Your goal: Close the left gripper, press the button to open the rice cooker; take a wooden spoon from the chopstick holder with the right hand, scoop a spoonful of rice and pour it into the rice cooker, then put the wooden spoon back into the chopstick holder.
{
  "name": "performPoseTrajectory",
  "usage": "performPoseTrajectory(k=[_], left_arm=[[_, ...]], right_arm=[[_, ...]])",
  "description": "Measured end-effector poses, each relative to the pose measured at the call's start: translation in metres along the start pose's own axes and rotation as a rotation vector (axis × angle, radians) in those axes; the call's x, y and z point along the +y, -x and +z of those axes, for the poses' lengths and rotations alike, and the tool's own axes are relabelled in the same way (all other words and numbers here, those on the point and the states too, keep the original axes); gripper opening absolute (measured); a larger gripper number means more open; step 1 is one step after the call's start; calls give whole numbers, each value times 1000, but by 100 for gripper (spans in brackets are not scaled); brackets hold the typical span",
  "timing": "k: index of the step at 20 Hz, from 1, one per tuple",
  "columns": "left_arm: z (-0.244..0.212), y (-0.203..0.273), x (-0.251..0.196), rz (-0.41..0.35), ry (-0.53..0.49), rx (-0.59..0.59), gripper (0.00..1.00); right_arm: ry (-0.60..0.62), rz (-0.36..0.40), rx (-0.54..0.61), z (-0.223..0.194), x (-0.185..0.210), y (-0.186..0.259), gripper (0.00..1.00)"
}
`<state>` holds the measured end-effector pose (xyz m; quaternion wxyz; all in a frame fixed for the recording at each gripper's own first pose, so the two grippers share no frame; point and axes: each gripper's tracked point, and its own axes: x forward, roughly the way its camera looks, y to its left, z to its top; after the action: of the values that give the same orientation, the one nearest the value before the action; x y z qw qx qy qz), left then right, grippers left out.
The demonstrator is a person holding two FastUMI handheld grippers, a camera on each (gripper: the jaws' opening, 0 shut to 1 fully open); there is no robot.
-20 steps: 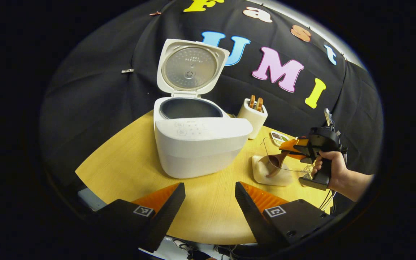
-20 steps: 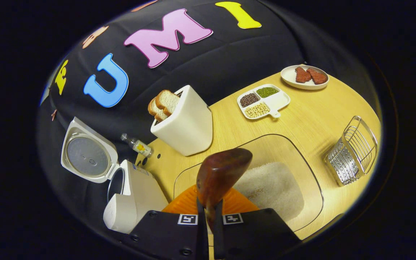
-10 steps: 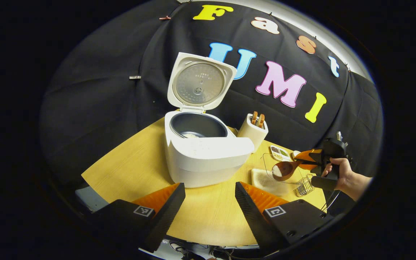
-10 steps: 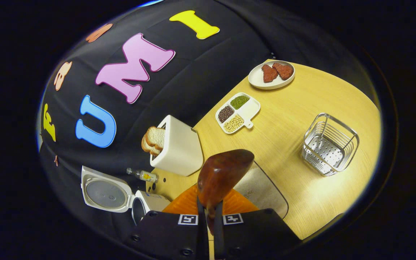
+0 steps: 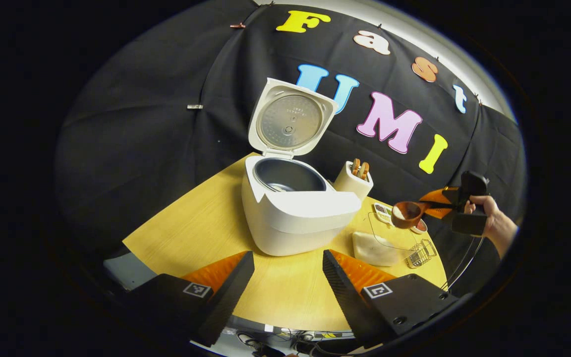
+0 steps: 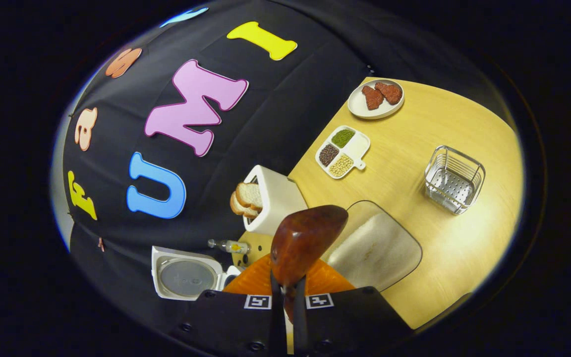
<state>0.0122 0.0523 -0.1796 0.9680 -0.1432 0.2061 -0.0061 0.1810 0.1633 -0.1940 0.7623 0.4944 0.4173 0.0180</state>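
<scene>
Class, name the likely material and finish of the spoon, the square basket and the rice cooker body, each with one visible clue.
Spoon: wood, polished; reddish-brown with a glossy highlight.
Square basket: metal wire, shiny; thin silvery bars, see-through sides.
Rice cooker body: probably plastic, smooth white, softly rounded; its inner lid plate looks like dull grey metal.

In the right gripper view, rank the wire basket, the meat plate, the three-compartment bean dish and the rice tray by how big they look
1. Rice tray, clearly largest, though nearest the camera.
2. Wire basket.
3. Meat plate and three-compartment bean dish look alike; I won't rank them.
</scene>
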Motion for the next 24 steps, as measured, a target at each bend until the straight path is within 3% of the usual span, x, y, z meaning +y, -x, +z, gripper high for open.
performPoseTrajectory(k=[9,15,19,24], left_arm=[[-7,11,41,10,35,-3,96],[-10,11,66,-3,31,26,96],[-5,8,86,2,1,39,96],[-7,3,102,29,15,51,96]], right_arm=[[-18,154,68,-55,100,-20,10],[-2,207,81,-100,146,-53,10],[157,237,61,-130,171,-71,10],[526,338,-31,-156,201,-95,10]])
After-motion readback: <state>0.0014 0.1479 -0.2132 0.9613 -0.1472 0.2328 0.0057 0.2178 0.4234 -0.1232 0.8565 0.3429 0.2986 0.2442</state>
